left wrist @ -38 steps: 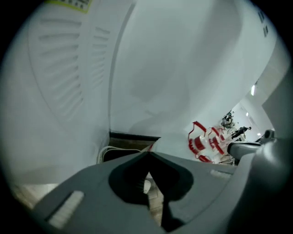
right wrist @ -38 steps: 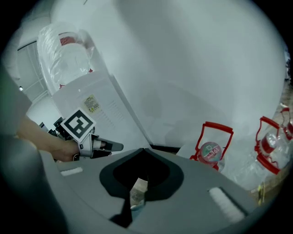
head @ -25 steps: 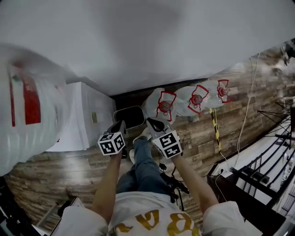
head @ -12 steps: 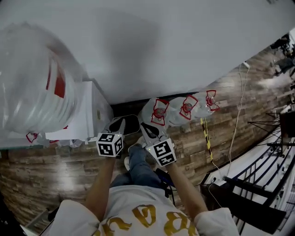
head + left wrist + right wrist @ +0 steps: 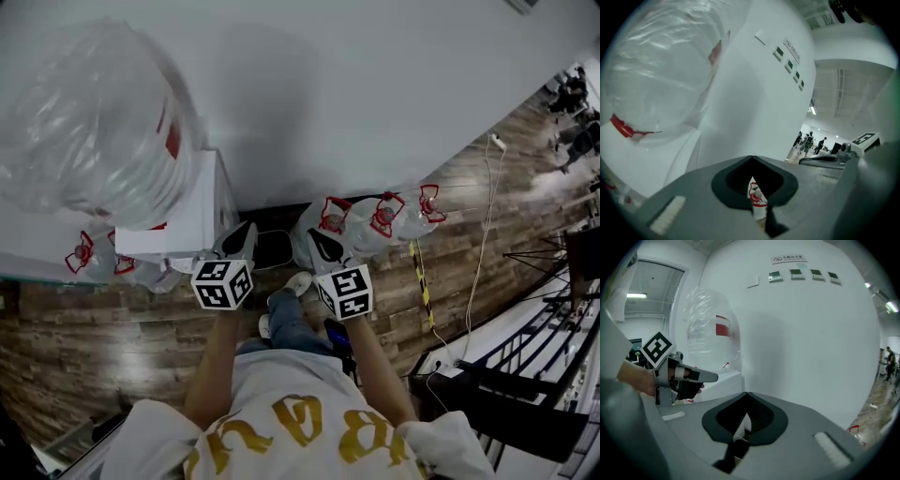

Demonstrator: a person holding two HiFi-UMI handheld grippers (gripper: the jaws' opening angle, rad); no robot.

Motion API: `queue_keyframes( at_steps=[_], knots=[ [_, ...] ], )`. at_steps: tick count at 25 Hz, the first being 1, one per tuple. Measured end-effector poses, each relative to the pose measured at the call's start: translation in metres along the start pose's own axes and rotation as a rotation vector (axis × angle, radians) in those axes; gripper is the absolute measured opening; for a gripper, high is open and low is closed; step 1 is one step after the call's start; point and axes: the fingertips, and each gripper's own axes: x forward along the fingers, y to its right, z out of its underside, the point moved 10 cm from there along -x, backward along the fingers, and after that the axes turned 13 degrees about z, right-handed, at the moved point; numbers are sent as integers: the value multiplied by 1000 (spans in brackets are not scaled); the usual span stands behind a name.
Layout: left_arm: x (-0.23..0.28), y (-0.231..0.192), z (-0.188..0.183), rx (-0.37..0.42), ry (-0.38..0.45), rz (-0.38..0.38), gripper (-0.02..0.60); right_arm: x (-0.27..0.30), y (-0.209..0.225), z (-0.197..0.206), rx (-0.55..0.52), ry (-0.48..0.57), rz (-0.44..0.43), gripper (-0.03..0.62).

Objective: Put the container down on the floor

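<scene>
A big clear water container [image 5: 94, 122] wrapped in plastic film, with a red label, stands upside down on a white dispenser [image 5: 192, 220] at the left. It also fills the upper left of the left gripper view as the container [image 5: 661, 75], and the container [image 5: 710, 329] shows beyond my left gripper [image 5: 705, 377] in the right gripper view. My left gripper [image 5: 242, 242] and right gripper [image 5: 323, 246] are side by side above the person's legs, both shut and holding nothing. The left gripper [image 5: 752, 158] tips point toward the dispenser; the right gripper [image 5: 746, 393] faces the white wall.
Several bagged water jugs [image 5: 375, 217] lie on the wood floor along the wall, more jugs [image 5: 94, 258] left of the dispenser. A black tray [image 5: 274, 248] sits at the dispenser's foot. Striped tape [image 5: 419, 281], a white cable [image 5: 483, 234] and black railing [image 5: 534, 375] are at the right.
The head view has swung, so the container and dispenser sit closer in and higher. Both grippers stay shut and close together, now raised slightly toward the dispenser.
</scene>
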Motion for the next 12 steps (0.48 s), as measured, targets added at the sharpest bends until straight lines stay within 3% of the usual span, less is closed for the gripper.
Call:
queue_keyframes(
  at_steps=[8, 12],
  knots=[
    [-22, 8, -1, 19, 32, 2, 0, -22, -26, -3, 24, -7, -60, 28],
    [-25, 13, -7, 32, 48, 7, 0, -24, -28, 0, 112, -2, -78, 28]
  ],
)
